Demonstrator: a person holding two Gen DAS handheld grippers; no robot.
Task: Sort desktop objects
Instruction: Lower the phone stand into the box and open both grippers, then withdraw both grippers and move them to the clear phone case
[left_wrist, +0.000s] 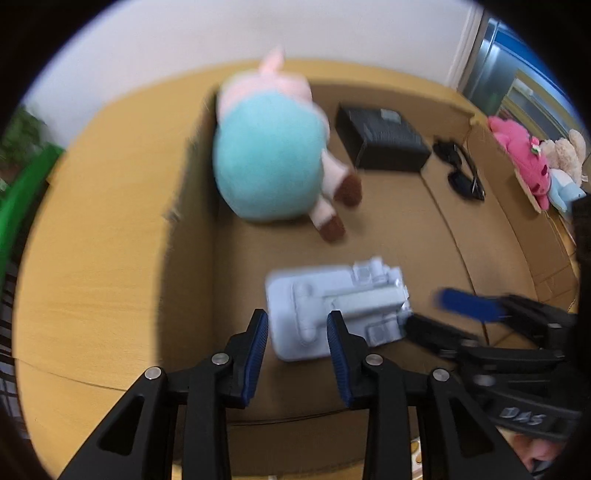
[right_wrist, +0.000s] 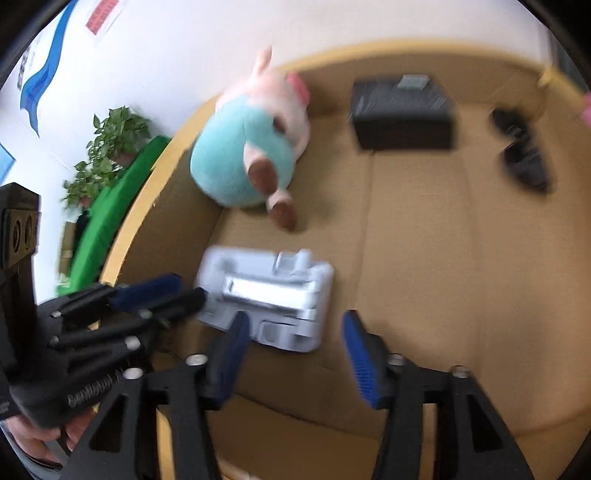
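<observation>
Cardboard forms the working surface: a large open cardboard box (left_wrist: 388, 229) with raised side walls, its floor carrying every item noted below. A white wall stands behind it.

Nearest, the left gripper (left_wrist: 297, 345) hangs over the box's near edge with its jaws spread moderately apart and nothing between them. Its blue ribbed pads (left_wrist: 258, 350) frame the near end of a pale grey moulded plastic tray (left_wrist: 332, 314), which lies flat on the box floor close to the near edge and towards the left wall. Contact between pads and tray cannot be confirmed, as both views are motion-blurred.

The right gripper (right_wrist: 295, 343) is also over the near edge, jaws wide and empty. In the right wrist view, its left finger overlaps the tray's near edge while the right finger stands clear of it.

Mid-box, against the left wall, a plush pig (left_wrist: 273, 147) in a teal outfit lies with its brown-soled feet pointing towards the tray, apart from it.

At the far wall sits a black rectangular box (left_wrist: 384, 136). Right of it, near the far right corner, lie dark sunglasses (left_wrist: 461, 170).

Outside the right wall, a pink plush (left_wrist: 517, 147) and a beige plush (left_wrist: 565, 155) lie together. Beyond the left wall are a green object (right_wrist: 110, 221) and a potted plant (right_wrist: 107, 147).
</observation>
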